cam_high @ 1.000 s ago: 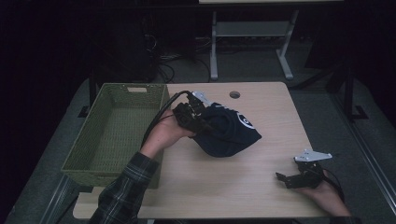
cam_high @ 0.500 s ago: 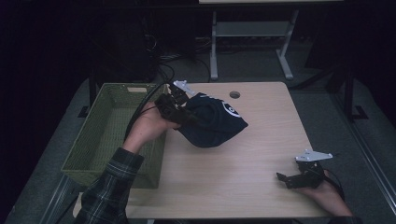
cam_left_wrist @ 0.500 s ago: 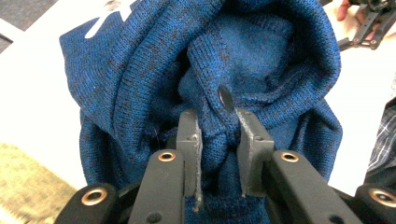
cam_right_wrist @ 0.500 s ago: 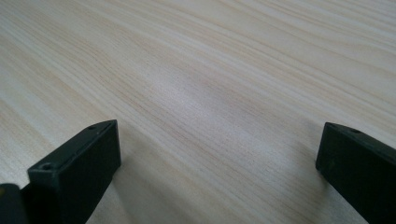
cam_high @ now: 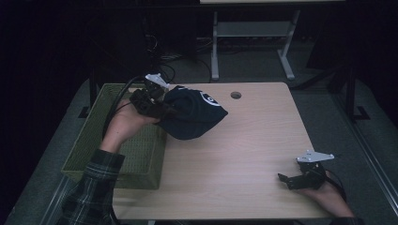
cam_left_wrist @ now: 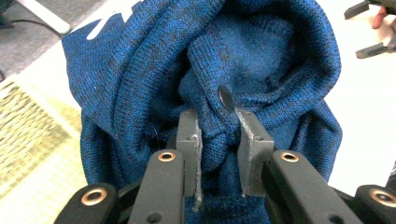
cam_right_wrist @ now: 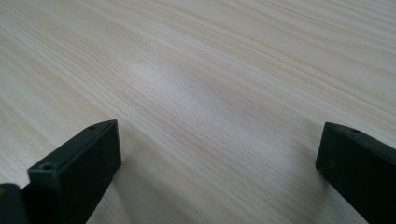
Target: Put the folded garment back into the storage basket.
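Table (cam_high: 244, 154): pale wood, bare across near and right areas; cable hole toward far edge.

Basket (cam_high: 101, 154): green mesh, open-topped, at left edge of table, seemingly empty.

Garment (cam_high: 195, 115): dark blue knit, white mark on top, bunched and lifted, hanging over basket's right rim and adjoining tabletop. In left gripper view (cam_left_wrist: 205, 70), folds spilling to both sides, small dark button just above pinch.

Left gripper (cam_high: 159, 107): raised over basket's far right corner, jaws clamped on a narrow fold of the knit (cam_left_wrist: 217, 140).

Right gripper (cam_high: 293, 180): resting at near right corner, well apart from garment, jaws spread wide, nothing between them (cam_right_wrist: 210, 154).

Risks, judged:
- Pinch on one thin fold only; stretch of knit likely to let cloth slide out before reaching basket.
- Trailing bulk hanging right of rim; possible snag on rim or drape half outside on release.
- Drag against rim liable to shift the light basket.
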